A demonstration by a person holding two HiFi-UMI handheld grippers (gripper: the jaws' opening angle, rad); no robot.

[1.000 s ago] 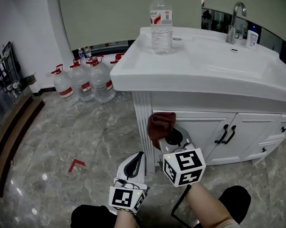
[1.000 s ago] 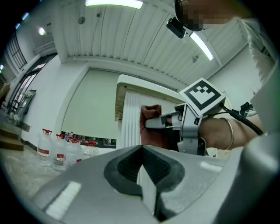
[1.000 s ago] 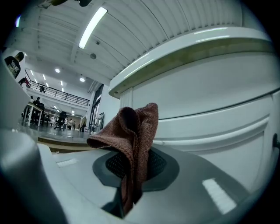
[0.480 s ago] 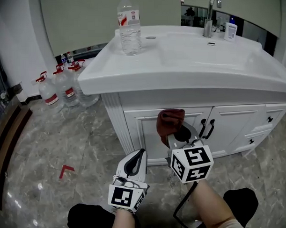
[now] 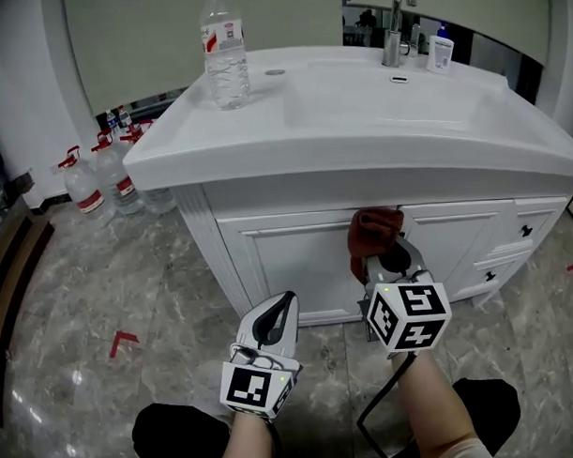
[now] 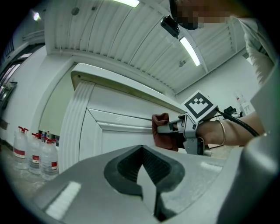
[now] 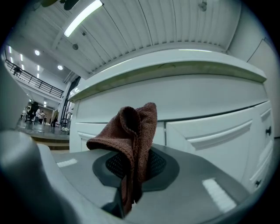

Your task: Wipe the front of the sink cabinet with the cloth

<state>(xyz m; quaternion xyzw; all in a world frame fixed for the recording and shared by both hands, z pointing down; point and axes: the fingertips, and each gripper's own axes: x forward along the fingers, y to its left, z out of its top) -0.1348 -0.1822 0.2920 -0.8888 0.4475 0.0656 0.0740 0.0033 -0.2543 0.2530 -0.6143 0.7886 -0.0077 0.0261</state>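
The white sink cabinet (image 5: 297,261) fills the middle of the head view, its door panels facing me. A reddish-brown cloth (image 5: 374,232) is pressed against the top of the cabinet front between two doors, with my right gripper (image 5: 389,259) shut on it. In the right gripper view the cloth (image 7: 133,131) bunches up out of the closed jaws of the right gripper (image 7: 131,177), in front of the cabinet doors (image 7: 210,127). My left gripper (image 5: 276,319) hangs lower left, shut and empty, short of the cabinet. Its own view shows the left gripper (image 6: 142,177), the cloth (image 6: 162,131) and the door panel (image 6: 113,135).
On the countertop stand a clear water bottle (image 5: 224,52), a faucet (image 5: 394,22) and a small white bottle (image 5: 439,51). Several large water jugs (image 5: 88,183) stand on the marble floor at left, near a red corner mark (image 5: 123,342). Black handles (image 5: 525,230) are on the right drawers.
My right gripper has slid the cloth to the right along the top of the cabinet front, from the left door toward the middle. The left gripper has stayed low and shut.
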